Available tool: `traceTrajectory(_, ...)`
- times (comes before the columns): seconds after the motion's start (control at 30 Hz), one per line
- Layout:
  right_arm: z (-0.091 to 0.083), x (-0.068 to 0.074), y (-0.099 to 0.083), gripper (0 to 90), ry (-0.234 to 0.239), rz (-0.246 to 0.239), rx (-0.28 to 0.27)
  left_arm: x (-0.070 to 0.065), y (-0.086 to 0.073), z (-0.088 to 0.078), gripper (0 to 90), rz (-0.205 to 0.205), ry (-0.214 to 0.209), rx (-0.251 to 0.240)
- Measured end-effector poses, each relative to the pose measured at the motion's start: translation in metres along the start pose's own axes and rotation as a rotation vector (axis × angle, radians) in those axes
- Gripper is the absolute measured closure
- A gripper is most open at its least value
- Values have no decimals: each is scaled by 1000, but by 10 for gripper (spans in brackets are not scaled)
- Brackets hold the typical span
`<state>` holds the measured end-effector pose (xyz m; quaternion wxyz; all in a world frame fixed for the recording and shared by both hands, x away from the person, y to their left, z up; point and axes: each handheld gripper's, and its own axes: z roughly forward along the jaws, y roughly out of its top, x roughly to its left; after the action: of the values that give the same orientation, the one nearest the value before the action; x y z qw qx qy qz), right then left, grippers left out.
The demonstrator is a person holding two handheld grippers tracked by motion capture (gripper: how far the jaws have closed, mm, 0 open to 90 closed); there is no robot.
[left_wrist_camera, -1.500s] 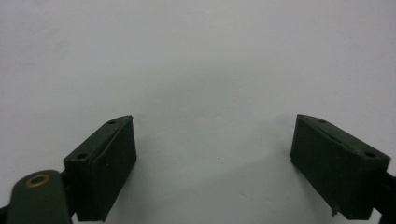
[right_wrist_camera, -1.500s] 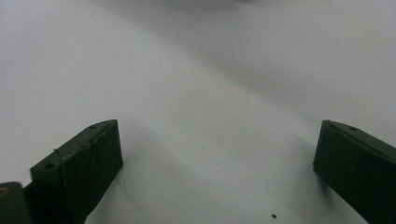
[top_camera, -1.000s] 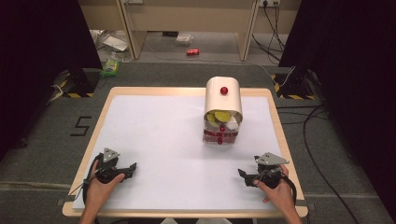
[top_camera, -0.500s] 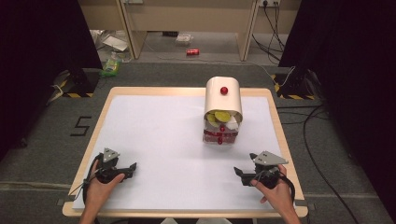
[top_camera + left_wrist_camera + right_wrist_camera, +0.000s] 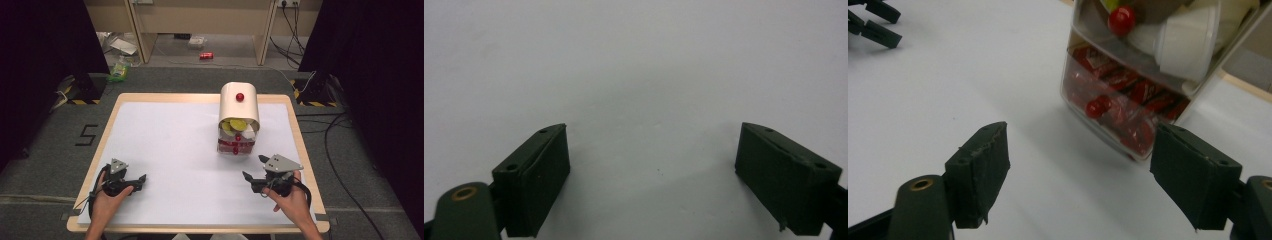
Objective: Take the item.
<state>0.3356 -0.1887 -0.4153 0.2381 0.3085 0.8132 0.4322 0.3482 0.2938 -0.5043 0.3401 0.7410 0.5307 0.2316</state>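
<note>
A cream dispenser box [image 5: 239,107] with a rounded top and a red knob stands at the table's far right of centre. Its clear front drawers hold yellow pieces above and red packets [image 5: 1128,95] below; each drawer has a small red knob [image 5: 1096,106], and white cups [image 5: 1188,40] sit in the upper one. My right gripper [image 5: 251,169] is open just in front of the box, its jaws [image 5: 1078,170] pointing at the lower drawer without touching it. My left gripper [image 5: 140,182] rests open near the front left, over bare white tabletop [image 5: 651,170].
The white table surface [image 5: 175,140] has a wooden rim. The left gripper [image 5: 873,22] shows far off in the right gripper view. Cables, a red can [image 5: 206,55] and litter lie on the floor beyond the table.
My right gripper has moved forward and slightly left, closer to the box's drawers. The left gripper has stayed put.
</note>
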Motion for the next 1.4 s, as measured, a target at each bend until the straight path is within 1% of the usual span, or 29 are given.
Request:
traceTrajectory(0.2, 1, -1, 23, 257, -6, -36, -32, 0, 0, 0, 134, 0, 0, 0)
traceTrajectory(0.33, 5, -2, 36, 267, -12, -50, -48, 0, 0, 0, 135, 0, 1, 1)
traceTrajectory(0.5, 7, -5, 49, 271, -21, -63, -64, 0, 0, 0, 135, 0, 1, 1)
traceTrajectory(0.63, 9, -11, 58, 275, -38, -60, -77, 0, 0, 0, 135, 0, 1, 1)
traceTrajectory(0.83, 17, -21, 67, 281, -61, -50, -80, 0, 0, 0, 135, 0, 1, 1)
traceTrajectory(0.87, 21, -24, 69, 284, -66, -51, -73, 0, 0, 0, 135, 0, 1, 1)
traceTrajectory(1.0, 27, -27, 72, 286, -76, -53, -67, 0, 0, 0, 135, 0, 1, 1)
traceTrajectory(1.17, 38, -30, 78, 290, -81, -61, -62, 0, 0, 0, 135, 0, 1, 1)
traceTrajectory(1.23, 42, -30, 81, 293, -77, -55, -60, 0, 0, 0, 135, 0, 1, 1)
traceTrajectory(1.33, 47, -31, 82, 297, -74, -52, -47, 0, 0, 0, 135, -1, 0, 0)
traceTrajectory(1.4, 52, -31, 81, 298, -81, -45, -29, 0, 0, 0, 135, 0, 0, 1)
